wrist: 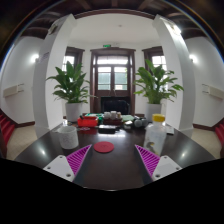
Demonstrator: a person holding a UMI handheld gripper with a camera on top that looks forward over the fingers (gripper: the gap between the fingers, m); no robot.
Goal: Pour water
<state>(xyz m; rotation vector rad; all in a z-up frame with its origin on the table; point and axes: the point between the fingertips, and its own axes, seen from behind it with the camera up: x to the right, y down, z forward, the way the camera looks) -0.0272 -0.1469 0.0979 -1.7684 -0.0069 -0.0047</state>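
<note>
1. Water is the point of the task, and the likeliest source is the clear bottle (157,133) with a pale cap, standing upright on the dark table (110,165), just ahead of the right finger and a little outside it.
2. A white cup (69,137) stands across the table, just ahead of the left finger, and a flat red coaster (104,147) lies between cup and bottle, nearer the middle.
3. The gripper (110,162) hangs above the near part of the table with its fingers spread wide and nothing between them; the pink pads (67,163) face each other across bare tabletop.
4. Judging by this, the task has not begun: neither bottle nor cup is touched.
5. Beyond the cup and bottle lies a clutter of small items, including a red box (88,122); they are too small to name further.
6. Risks from here:
   - The bottle sits off the fingers' centre line, so a straight approach could clip it with the right finger and tip it.
   - If the cap is on, nothing pours; whether it is sealed cannot be told.
   - A clear, smooth bottle may slip in a loose grip once tilted.
   - Cup and bottle are well apart, so the carry could spill on the table.
</note>
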